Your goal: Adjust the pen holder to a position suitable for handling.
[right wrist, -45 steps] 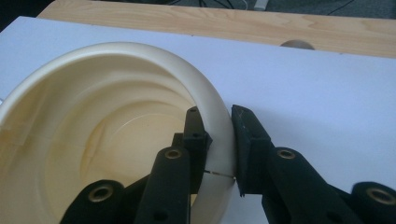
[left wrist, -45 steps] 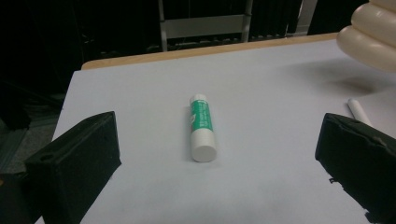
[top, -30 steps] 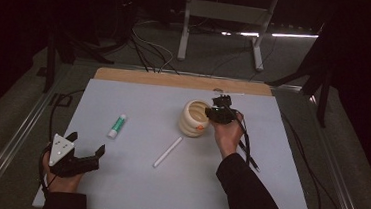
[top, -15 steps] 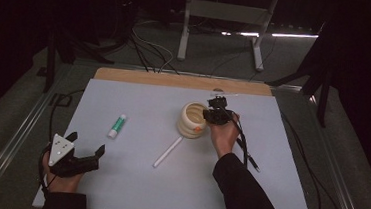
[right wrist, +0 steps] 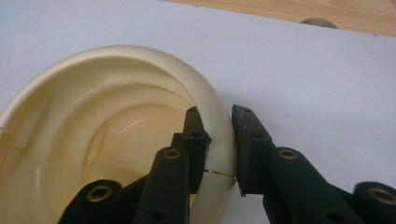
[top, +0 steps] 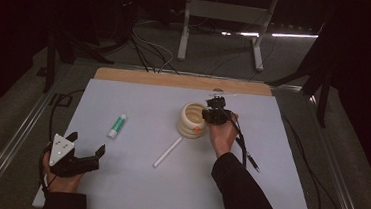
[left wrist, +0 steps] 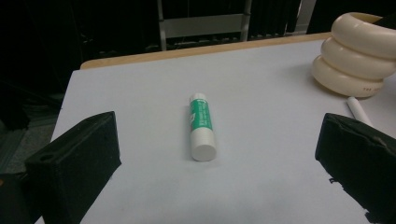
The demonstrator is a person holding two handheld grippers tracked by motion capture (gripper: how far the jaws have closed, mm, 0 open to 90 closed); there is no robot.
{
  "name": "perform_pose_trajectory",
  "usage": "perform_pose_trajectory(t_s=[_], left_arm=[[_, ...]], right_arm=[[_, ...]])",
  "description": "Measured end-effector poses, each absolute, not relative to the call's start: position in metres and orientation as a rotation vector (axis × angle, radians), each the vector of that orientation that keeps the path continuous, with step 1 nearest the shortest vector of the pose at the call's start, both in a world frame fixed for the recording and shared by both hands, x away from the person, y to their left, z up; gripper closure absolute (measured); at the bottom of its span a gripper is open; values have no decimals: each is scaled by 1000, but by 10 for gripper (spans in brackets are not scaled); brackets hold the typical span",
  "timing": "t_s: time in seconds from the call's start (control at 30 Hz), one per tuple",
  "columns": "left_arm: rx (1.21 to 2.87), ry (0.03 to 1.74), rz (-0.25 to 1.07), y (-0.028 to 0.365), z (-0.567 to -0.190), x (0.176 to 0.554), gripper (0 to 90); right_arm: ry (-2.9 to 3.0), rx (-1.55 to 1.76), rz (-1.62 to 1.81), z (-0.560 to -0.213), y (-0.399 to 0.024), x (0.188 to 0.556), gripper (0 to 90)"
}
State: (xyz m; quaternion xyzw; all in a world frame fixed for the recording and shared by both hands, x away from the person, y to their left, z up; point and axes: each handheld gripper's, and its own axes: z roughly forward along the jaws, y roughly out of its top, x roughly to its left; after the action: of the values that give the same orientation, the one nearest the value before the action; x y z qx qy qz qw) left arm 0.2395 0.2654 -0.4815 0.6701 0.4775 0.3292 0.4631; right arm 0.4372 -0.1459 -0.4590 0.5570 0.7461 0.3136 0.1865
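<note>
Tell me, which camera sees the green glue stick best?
The left gripper view: the glue stick lies close and sharp between the open jaws, with its green label and white cap plain. The high view shows it small on the white table, left of the cream cup.

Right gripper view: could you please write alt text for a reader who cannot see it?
The right gripper is shut on the rim of a cream ribbed cup, one jaw inside, one outside. The cup stands on a white table with a wooden edge.
</note>
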Motion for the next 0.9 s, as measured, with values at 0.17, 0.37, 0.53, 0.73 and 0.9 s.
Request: perform_pose_trajectory(t_s=[0.17, 0.37, 0.53, 0.73, 0.9], left_arm=[[1650, 1173, 810, 265, -482, 240, 4], [1649, 1175, 810, 266, -482, 240, 4], [1649, 1175, 811, 266, -482, 239, 3], [1648, 1176, 812, 266, -482, 239, 3], [1648, 1176, 812, 266, -482, 239, 3]], right_arm=[[2117, 1537, 909, -460, -143, 439, 737], [2115, 1523, 936, -462, -141, 440, 619], [2114, 1467, 1019, -458, -142, 439, 445], [2116, 1434, 1096, -453, -144, 437, 360], [2123, 1391, 1137, -448, -146, 434, 282]])
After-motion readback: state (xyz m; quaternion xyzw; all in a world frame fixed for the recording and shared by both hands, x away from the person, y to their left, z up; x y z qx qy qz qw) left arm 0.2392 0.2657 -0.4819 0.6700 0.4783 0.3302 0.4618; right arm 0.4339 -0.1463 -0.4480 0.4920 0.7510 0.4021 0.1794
